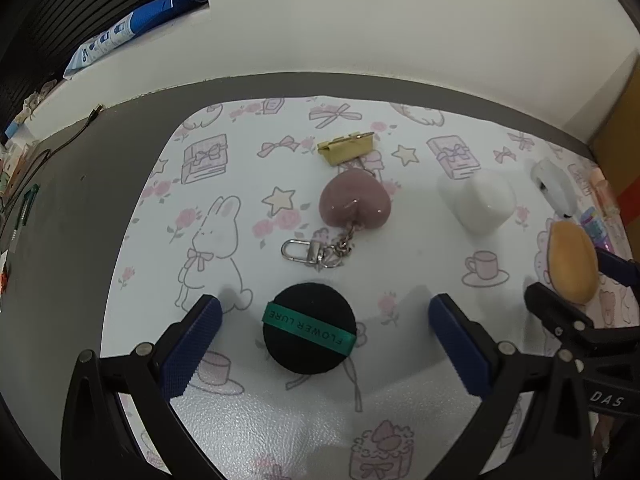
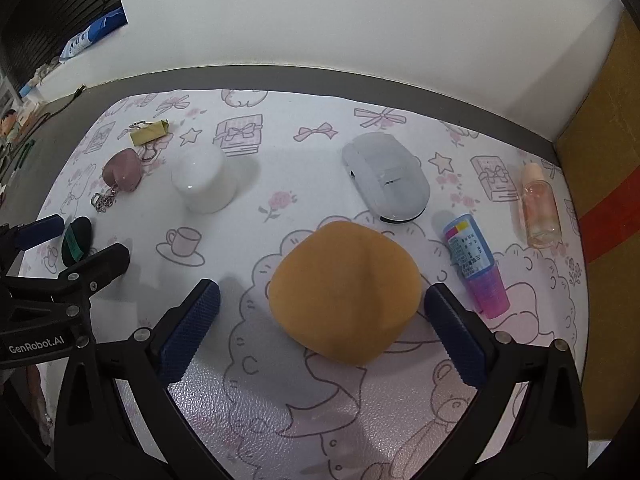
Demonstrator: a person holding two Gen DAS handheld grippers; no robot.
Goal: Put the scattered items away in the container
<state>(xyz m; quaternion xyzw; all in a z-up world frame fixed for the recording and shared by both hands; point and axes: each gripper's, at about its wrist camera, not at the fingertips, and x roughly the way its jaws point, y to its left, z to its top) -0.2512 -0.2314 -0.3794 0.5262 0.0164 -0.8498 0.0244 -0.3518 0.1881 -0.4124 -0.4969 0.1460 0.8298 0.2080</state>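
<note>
My left gripper [image 1: 325, 312] is open, its blue pads either side of a black round puff [image 1: 309, 327] with a green "FLOWER LURE" band, not touching it. Beyond lie a mauve heart keychain [image 1: 354, 202] and a gold binder clip [image 1: 347, 147]. My right gripper [image 2: 322, 300] is open around an orange sponge [image 2: 345, 294] lying on the mat; the right pad is close to it. The sponge also shows in the left wrist view [image 1: 572, 264]. No container shows in either view.
A white cup-like object [image 2: 203, 182], a white mouse [image 2: 387, 179], a pink-capped tube [image 2: 476, 264] and a peach bottle [image 2: 539, 205] lie on the patterned mat [image 2: 280, 128]. A yellow box [image 2: 600, 160] stands at right. The wall runs behind the grey desk.
</note>
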